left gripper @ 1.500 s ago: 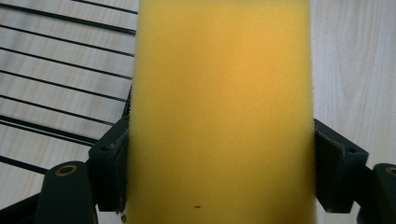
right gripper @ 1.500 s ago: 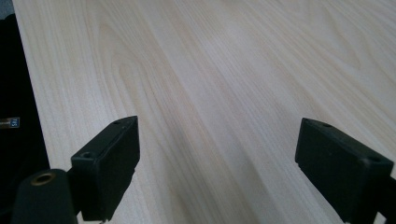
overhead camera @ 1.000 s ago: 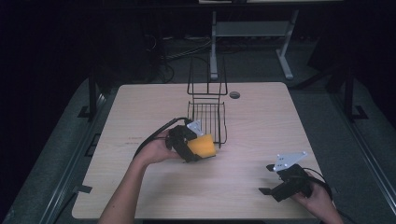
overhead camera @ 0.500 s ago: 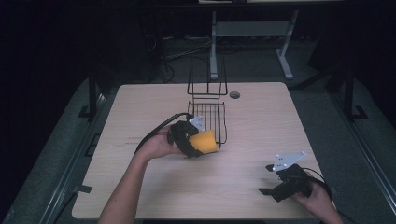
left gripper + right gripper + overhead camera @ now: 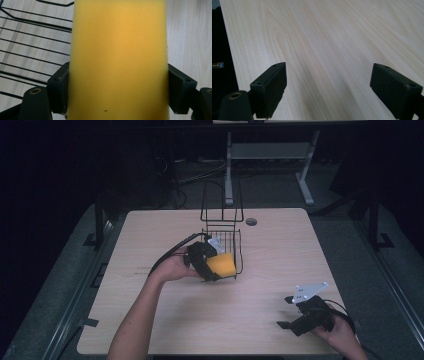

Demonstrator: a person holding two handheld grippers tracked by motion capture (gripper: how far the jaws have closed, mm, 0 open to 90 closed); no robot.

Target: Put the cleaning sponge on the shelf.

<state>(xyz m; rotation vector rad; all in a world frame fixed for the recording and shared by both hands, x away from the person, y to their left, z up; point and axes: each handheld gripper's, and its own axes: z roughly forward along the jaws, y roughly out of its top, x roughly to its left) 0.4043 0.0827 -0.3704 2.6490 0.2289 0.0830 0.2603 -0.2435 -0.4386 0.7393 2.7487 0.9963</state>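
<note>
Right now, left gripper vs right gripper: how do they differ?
The left gripper is shut on the yellow foam sponge, each jaw pressing one side; the right gripper is open and empty, bare wood between its jaws. The left one sits mid-table at the black wire basket; the right one sits by the near right corner of the light wooden table. Both are hand-held with black jaws.

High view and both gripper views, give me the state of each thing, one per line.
Yellow sponge: clamped between the left claw's jaws, at the basket's near edge.
Left claw: shut on the sponge.
Right claw: open, holding nothing, over bare table.
Wire basket: upright on the table.
</note>
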